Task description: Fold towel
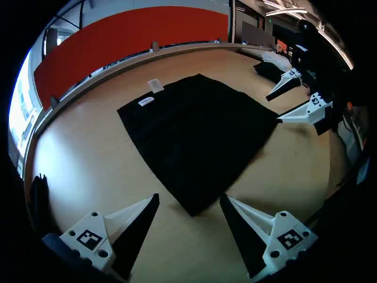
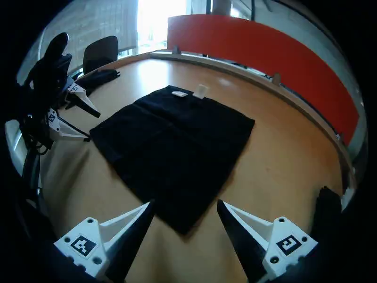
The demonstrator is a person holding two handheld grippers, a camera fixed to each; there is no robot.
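Note:
A black towel [image 1: 198, 137] lies spread flat on the wooden table [image 1: 85, 155], with a small white label [image 1: 146, 101] near its far corner. My left gripper [image 1: 188, 203] is open, and the towel's near corner lies on the table just ahead of its fingertips. Across the towel, my right gripper [image 1: 273, 109] is also open at the cloth's right corner. In the right gripper view the towel [image 2: 174, 146] lies the same way. There the right gripper [image 2: 184, 203] stands open over a corner, and the left gripper [image 2: 94, 127] waits open at the towel's left corner.
A red partition [image 1: 132, 42] runs behind the curved far edge of the table. A white tag [image 1: 155, 85] sits by the towel's far edge. Another dark cloth [image 2: 96, 78] lies near a chair [image 2: 101, 52]. A dark object [image 2: 327, 207] sits at the table edge.

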